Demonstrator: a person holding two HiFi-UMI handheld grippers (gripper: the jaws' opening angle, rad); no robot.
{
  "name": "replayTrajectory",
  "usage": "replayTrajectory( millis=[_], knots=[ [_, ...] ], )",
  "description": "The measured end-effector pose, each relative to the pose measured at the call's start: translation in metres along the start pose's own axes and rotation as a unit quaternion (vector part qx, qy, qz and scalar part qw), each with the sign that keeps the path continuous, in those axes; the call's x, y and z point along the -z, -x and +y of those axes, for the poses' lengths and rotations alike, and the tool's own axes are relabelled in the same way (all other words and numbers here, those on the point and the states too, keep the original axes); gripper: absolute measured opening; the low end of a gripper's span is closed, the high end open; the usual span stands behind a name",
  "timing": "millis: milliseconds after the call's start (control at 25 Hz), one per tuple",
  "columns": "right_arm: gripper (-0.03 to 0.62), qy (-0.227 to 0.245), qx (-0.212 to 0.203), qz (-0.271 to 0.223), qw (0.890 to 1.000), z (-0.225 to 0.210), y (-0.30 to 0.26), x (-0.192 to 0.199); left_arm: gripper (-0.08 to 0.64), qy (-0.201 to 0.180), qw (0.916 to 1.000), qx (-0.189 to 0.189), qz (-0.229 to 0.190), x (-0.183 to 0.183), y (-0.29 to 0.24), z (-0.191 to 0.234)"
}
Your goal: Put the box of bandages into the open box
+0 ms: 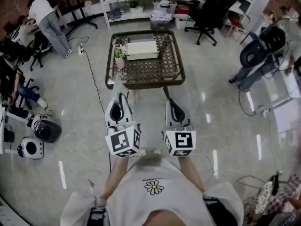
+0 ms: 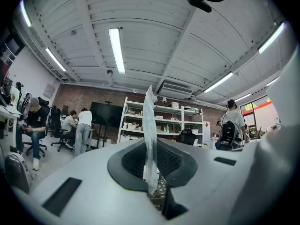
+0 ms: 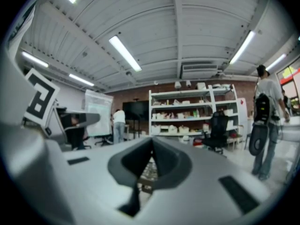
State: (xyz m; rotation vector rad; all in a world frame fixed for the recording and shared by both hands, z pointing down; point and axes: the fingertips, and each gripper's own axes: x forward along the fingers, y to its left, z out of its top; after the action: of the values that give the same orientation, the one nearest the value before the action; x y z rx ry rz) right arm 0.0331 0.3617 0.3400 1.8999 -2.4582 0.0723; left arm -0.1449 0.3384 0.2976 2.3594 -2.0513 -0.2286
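Left gripper pinches thin clear plastic strip, upright mid-frame; right gripper pressed together, empty. I can't spot the bandage box; I'd expect light, crushable card, so grip its flat sides.

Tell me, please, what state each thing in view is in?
Left gripper: fingers shut on a thin clear sheet, which stands upright.
Right gripper: fingers shut, empty.
White box: resting on the table; open or closed can't be told.
Plant: upright, near the table's left edge.
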Motion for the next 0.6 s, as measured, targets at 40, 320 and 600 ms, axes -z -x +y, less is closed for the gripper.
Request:
replayTrajectory(
  millis=[40,320,600],
  knots=[
    [0.031,-0.002,0.000,0.001,1.000,-0.004,0.001,0.001,0.044,0.000,1.0000,0.001,-0.001,0.001,-0.001,-0.004],
    [0.031,-0.007,-0.016,0.003,1.000,-0.024,0.008,0.009,0.044,0.005,0.9998,0.000,-0.020,0.000,0.001,-0.032],
    [0.031,0.004,-0.015,-0.020,1.000,-0.049,0.004,0.004,0.044,0.002,0.9991,0.001,-0.041,-0.004,-0.014,-0.040]
  ],
)
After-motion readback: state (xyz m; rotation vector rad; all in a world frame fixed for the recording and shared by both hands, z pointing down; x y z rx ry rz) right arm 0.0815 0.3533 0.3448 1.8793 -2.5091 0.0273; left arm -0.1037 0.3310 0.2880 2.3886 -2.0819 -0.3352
